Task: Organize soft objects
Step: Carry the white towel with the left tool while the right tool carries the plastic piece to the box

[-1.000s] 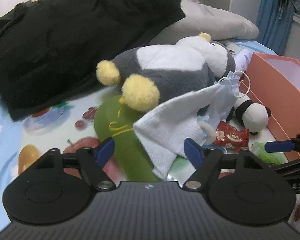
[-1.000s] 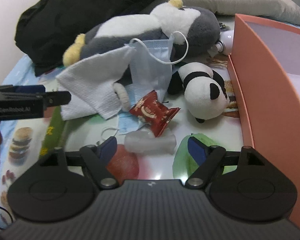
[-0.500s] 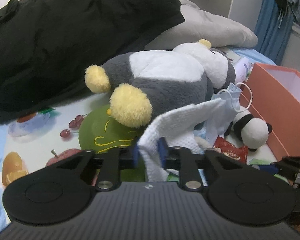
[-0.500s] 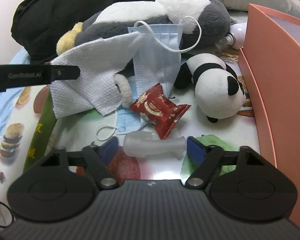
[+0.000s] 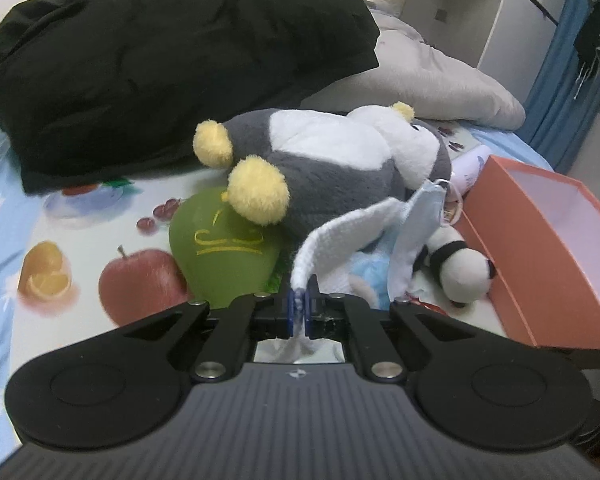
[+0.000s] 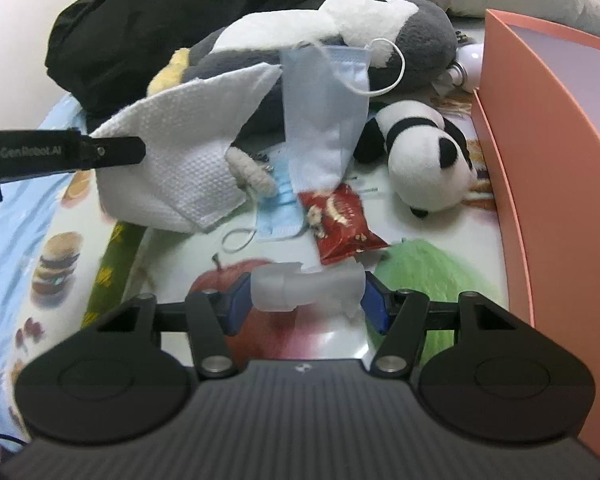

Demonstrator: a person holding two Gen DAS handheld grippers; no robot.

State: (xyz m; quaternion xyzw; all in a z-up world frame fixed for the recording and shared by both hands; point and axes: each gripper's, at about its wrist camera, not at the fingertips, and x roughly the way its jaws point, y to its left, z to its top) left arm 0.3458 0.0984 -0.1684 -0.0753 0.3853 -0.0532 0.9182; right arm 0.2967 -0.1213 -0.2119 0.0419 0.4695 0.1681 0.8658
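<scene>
Cloth [image 5: 342, 236] is pinched between the blue pads of my left gripper [image 5: 299, 312], jaws closed down to a thin slit on one white corner, and the rest of it rises from the pads and drapes back toward the penguin [image 5: 332, 168]. From my right wrist view the same cloth [image 6: 180, 156] hangs in a broad fold in front of the penguin [image 6: 328, 36], with my left gripper [image 6: 112, 152] reaching in from the left edge and touching its upper corner. My right gripper [image 6: 306, 304] is partly closed around a clear plastic wad [image 6: 304, 290]; both pads sit just beside its ends, but I cannot tell whether they press it. A blue mask [image 6: 324, 120] hangs off the penguin's chest, touching the cloth's right edge, and a second mask [image 6: 278, 208] lies flat on the sheet [image 6: 52, 216] under it. A red snack packet [image 6: 342, 226] lies between the masks and the wad. The panda [image 6: 424, 160] lies on its side near the wall of the orange box [image 6: 540, 184], which stands along the right. Behind the penguin sit a black coat [image 5: 160, 60] and a grey pillow [image 5: 432, 76]. A green pouch [image 5: 224, 252] lies under the penguin's yellow foot.
</scene>
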